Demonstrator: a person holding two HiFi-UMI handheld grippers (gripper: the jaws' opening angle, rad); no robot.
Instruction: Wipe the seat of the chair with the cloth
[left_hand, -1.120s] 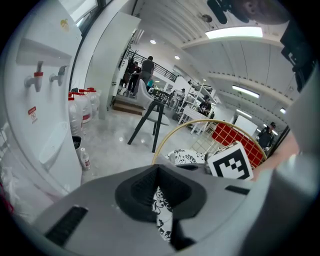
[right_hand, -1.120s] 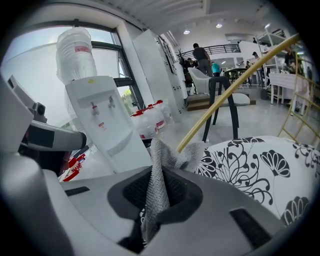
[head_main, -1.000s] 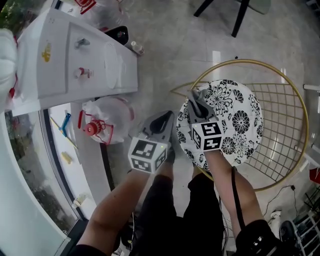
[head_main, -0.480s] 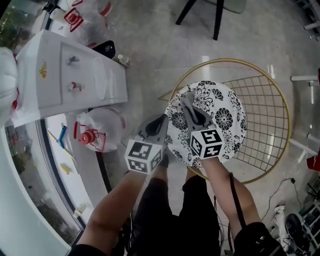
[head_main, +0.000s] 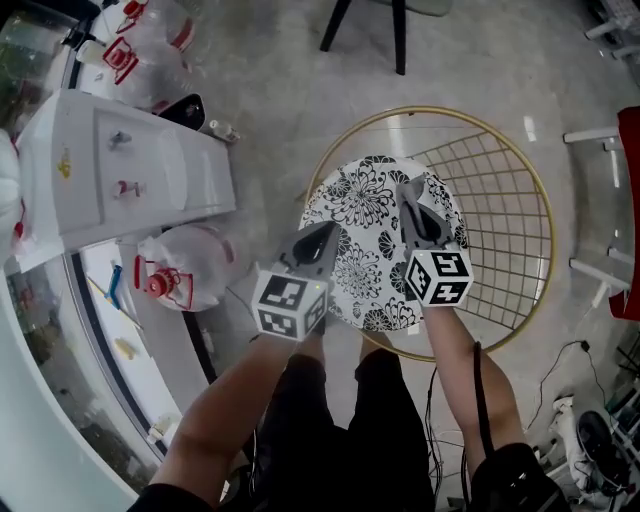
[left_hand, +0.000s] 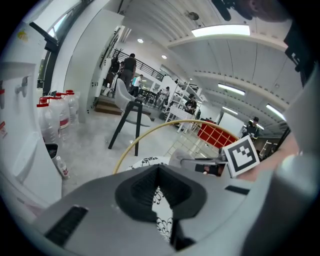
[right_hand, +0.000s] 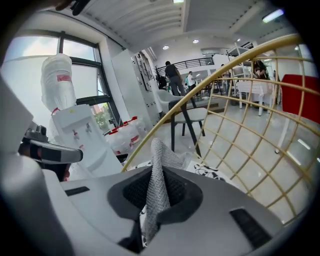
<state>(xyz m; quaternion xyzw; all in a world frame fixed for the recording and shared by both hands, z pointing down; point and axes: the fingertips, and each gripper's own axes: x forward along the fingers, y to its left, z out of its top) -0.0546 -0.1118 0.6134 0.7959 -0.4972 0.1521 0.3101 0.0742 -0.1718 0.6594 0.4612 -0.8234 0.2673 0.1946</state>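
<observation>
Grey mesh cloth (right_hand: 158, 170) pinched between right gripper (head_main: 415, 200) jaws, above black-and-white floral seat (head_main: 355, 215) of gold wire chair (head_main: 505, 250). Beside it, left gripper (head_main: 322, 240) jaws closed, empty, at seat's left edge.

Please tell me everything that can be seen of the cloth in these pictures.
The cloth is grey, with a fine mesh-like weave. It is folded into a narrow strip and pinched between the jaws of the right gripper, which are shut on it. One end stands up past the jaws; the other hangs below them, over the black-and-white flowered seat. Whether it touches the seat cannot be told.
</observation>
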